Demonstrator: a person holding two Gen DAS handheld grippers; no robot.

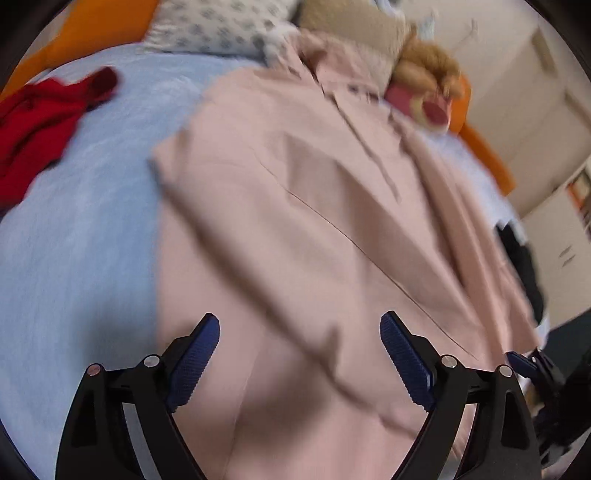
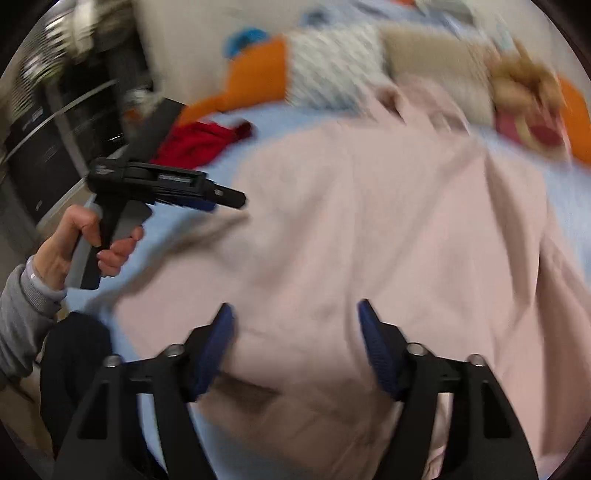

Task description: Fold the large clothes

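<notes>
Pink garment (image 1: 314, 229) spread beneath wide-open left gripper (image 1: 300, 354), untouched.

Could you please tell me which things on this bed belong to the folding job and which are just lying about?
Part of the job:
- pink garment, spread on the bed
- left gripper, open above it
- right gripper, open above it

Lying about:
- red garment
- patterned pillow
- stuffed toy
- blue bedsheet
</notes>
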